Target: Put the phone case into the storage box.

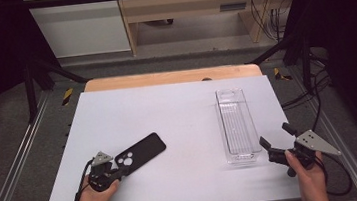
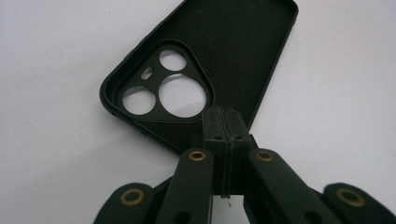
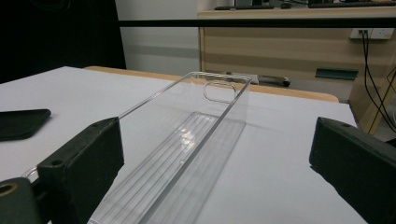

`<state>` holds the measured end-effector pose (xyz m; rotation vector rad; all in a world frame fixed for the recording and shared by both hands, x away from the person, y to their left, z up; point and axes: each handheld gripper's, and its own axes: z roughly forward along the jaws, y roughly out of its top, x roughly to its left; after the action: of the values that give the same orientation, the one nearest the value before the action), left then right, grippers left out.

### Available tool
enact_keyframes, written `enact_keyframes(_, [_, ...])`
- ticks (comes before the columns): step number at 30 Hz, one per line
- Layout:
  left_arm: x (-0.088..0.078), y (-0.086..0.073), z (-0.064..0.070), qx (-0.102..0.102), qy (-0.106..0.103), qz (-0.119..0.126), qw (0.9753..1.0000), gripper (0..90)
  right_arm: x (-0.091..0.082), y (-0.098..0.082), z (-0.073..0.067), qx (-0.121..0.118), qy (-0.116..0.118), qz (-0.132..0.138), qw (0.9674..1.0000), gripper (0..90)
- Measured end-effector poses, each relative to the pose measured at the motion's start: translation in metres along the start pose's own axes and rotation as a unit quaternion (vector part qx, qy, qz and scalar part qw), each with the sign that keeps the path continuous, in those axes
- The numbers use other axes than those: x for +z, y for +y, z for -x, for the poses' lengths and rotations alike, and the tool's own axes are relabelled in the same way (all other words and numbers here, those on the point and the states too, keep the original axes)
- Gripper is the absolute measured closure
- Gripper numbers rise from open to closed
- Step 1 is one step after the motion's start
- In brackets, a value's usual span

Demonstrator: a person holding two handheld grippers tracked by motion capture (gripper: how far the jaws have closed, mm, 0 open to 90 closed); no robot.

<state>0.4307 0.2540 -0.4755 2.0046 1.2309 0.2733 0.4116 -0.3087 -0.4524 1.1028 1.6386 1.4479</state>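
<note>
1. High view: a person's two hands work a white table [image 1: 167, 111]. The left gripper [image 1: 115, 173], at about seven o'clock on the tabletop, has its jaws pressed together at the near end of a black phone case [image 1: 139, 152] that lies flat, inside up, slanting toward one o'clock. The right gripper [image 1: 277, 138], at about four o'clock, holds its jaws spread just beside the near end of a clear plastic tray [image 1: 238, 124] — a long, narrow bin running from six to twelve o'clock, well apart from the case.

2. Left gripper view: the left gripper [image 2: 226, 122] shows its two black jaws closed tight against each other, their tips over the case's edge; whether they pinch the rim cannot be told. The phone case [image 2: 233, 51] stretches toward one o'clock, its camera cutouts at ten o'clock of the jaw tips.

3. Right gripper view: the right gripper [image 3: 217, 161] — jaws wide apart — frames the near end of the clear plastic tray [image 3: 205, 135], neither pad touching it. A corner of the phone case [image 3: 21, 123] lies at nine o'clock.
</note>
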Motion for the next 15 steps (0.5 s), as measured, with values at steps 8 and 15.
enact_keyframes(8, [-0.0054, -0.0042, -0.0015, 0.0, -0.004, -0.004, 1.0, 90.0, -0.0003, 0.0001, 0.0006, -0.002, -0.001, 0.002, 1.0, 3.2])
enact_keyframes(15, [-0.0098, -0.0079, -0.0023, 0.003, -0.006, -0.007, 1.0, 90.0, -0.0009, 0.0004, 0.0007, 0.0, -0.001, 0.002, 1.0, 3.2])
